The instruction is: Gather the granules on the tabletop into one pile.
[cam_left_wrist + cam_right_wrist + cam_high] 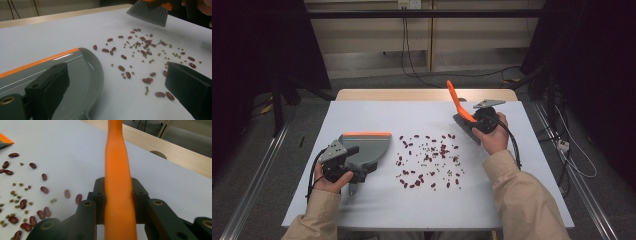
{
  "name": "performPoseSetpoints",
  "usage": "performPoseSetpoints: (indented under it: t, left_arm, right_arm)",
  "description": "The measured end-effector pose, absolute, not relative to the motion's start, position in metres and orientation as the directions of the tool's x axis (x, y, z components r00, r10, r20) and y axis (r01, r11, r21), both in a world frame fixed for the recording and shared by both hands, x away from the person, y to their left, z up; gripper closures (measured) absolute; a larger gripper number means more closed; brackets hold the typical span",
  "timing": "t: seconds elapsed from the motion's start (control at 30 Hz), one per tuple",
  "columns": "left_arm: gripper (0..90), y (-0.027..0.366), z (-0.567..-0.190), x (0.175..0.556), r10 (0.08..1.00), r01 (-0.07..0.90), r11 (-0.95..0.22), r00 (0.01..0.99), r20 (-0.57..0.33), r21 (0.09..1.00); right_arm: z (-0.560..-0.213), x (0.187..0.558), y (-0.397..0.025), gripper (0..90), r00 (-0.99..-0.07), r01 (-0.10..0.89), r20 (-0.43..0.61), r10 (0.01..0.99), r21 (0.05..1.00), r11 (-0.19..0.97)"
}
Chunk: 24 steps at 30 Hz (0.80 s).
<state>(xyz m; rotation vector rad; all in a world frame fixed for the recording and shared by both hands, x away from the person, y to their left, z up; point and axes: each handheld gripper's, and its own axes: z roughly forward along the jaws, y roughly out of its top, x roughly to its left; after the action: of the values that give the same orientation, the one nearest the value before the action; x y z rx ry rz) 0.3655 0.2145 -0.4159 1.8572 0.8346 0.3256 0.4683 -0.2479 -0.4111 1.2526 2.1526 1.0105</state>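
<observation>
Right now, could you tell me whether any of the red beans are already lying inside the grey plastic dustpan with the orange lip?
No, the grey dustpan is bare inside, while the red beans lie on the white tabletop beside it.

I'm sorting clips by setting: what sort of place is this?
Probably a lab recording booth, not a home: black curtains flank a white-topped table, metal floor rails run alongside, and cables trail behind.

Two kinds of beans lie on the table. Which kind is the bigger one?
The dark red beans are bigger: long, kidney-shaped. The green beans scattered among them are small and round.
</observation>
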Motion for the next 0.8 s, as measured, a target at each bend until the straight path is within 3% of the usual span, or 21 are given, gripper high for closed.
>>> performPoseSetpoints:
  t: [0.13, 0.33, 0.8]
  left_arm:
    - [5.3, 0.214, -0.416, 0.366, 0.675, 0.398, -0.235, 0.723, -0.146, 0.887]
    - [5.3, 0.214, -0.417, 0.366, 0.674, 0.396, -0.239, 0.725, -0.142, 0.887]
    - [5.3, 0.214, -0.417, 0.367, 0.68, 0.398, -0.233, 0.719, -0.143, 0.887]
  right_arm:
    - [-0.417, 0.476, -0.238, 71.1, -0.501, 0.532, -0.038, 0.865, 0.774, 0.343]
    - [-0.429, 0.484, -0.219, 71.1, -0.567, 0.488, -0.138, 0.812, 0.738, 0.466]
    - [-0.423, 0.459, -0.209, 71.0, -0.75, 0.406, -0.133, 0.648, 0.681, 0.61]
